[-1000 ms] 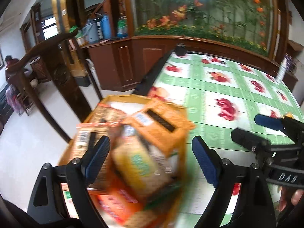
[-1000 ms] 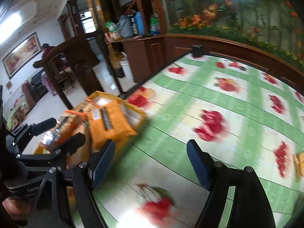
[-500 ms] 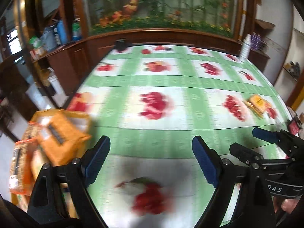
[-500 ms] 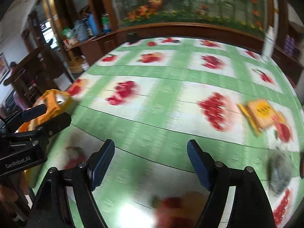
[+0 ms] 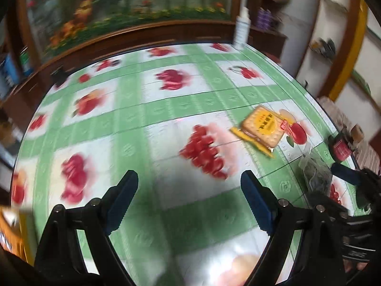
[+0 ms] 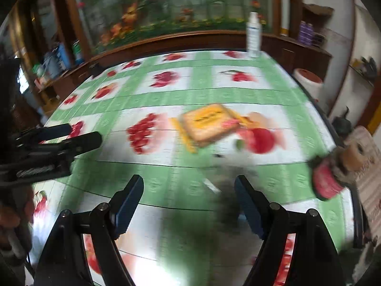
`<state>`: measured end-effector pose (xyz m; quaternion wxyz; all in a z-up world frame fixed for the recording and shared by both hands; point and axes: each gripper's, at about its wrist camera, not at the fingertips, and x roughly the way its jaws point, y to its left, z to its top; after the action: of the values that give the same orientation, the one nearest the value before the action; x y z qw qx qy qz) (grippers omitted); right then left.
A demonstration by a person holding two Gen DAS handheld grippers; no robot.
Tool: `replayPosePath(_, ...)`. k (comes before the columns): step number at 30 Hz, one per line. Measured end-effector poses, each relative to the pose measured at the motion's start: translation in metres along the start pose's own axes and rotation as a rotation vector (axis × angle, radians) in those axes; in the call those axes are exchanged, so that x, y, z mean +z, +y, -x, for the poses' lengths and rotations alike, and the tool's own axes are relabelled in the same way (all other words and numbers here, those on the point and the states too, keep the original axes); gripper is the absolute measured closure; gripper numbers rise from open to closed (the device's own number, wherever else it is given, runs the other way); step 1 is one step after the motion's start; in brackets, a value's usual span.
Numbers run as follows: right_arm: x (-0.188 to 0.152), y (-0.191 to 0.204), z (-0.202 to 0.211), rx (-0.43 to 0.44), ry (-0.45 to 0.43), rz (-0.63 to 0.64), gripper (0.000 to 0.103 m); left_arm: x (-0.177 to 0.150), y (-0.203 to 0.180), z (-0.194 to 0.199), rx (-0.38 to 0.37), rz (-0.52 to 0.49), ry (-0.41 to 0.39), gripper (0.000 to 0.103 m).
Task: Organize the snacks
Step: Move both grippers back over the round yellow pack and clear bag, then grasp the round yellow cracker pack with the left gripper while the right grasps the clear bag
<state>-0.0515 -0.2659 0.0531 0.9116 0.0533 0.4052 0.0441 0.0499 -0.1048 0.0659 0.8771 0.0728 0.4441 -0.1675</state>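
A yellow cracker packet (image 5: 263, 126) lies flat on the green fruit-print tablecloth (image 5: 166, 109), right of centre; it also shows in the right wrist view (image 6: 208, 124). A clear bag with dark contents (image 5: 314, 174) lies nearer, at the right; in the right wrist view it is a dark blur (image 6: 228, 190) between my right fingers. My left gripper (image 5: 189, 202) is open and empty above the cloth. My right gripper (image 6: 188, 202) is open and empty, just short of the bag. An orange snack basket (image 5: 9, 233) shows only at the far left edge.
A red-lidded jar (image 6: 326, 183) stands near the table's right edge by a striped cloth (image 6: 369, 178). A white spray bottle (image 6: 253, 35) stands at the far edge. Wooden cabinets and a flower mural lie behind. The table edge curves close on the right.
Both grippers swung right, away from the snack basket toward the cracker packet and the bag. The basket slid out of the left view to its edge. Both stayed open.
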Motion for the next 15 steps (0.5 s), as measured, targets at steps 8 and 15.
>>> replayPosePath(8,-0.003,-0.031,0.013,-0.034,-0.016,-0.056,0.023,0.031,-0.035,-0.036,-0.132,-0.097,0.035,0.015)
replayPosePath(15,-0.005,-0.045,0.008,-0.039,0.012,-0.046,0.023,0.056,-0.072,-0.068,-0.235,-0.234,0.071,0.015)
